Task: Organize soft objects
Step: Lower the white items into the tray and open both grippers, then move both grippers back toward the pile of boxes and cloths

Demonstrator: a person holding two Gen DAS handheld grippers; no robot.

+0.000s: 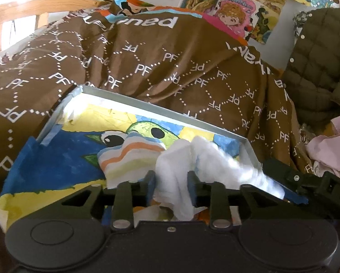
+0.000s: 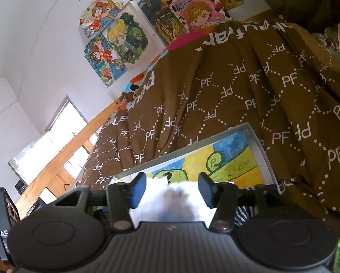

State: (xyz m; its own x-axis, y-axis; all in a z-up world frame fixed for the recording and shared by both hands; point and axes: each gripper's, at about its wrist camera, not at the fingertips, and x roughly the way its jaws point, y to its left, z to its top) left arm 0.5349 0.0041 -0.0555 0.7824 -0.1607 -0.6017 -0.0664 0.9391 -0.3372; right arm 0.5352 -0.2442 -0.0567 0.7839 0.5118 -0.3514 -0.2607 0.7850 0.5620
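Bedroom setting: a brown blanket (image 1: 170, 72) printed with white "PF" marks covers a bed across the middle of both views, and coloured drawings (image 2: 124, 38) hang on the white wall at the top of each frame. An olive quilted jacket (image 1: 322, 52) sits at the right edge of the left wrist view, with a pink garment (image 1: 333, 145) below it.

A shallow grey-rimmed tray (image 1: 160, 111), its floor lined with a painted picture, rests on the blanket in the lower centre of both views.

**Left gripper** (image 1: 171, 187): clenched on a white cloth (image 1: 183, 168). The fabric passes between the two blue pads and spreads upward and to the right over the tray floor. A striped cloth (image 1: 133, 157) lies in the tray just left of it, touching it.

**Right gripper** (image 2: 171, 187): its pads stand apart, with a white fluffy item (image 2: 170, 204) filling the gap between them. Whether the pads press on this item cannot be told. The same gripper's body shows at the lower right of the left wrist view, close to the tray's right rim.

**Progress (judgement):**
- Done: soft items are gathered in or over the tray.
- In hand: the white cloth appears to be under arrangement by both grippers, possibly folding or straightening.
- Left: the striped cloth lies rumpled; jacket and pink garment lie outside the tray, untouched.
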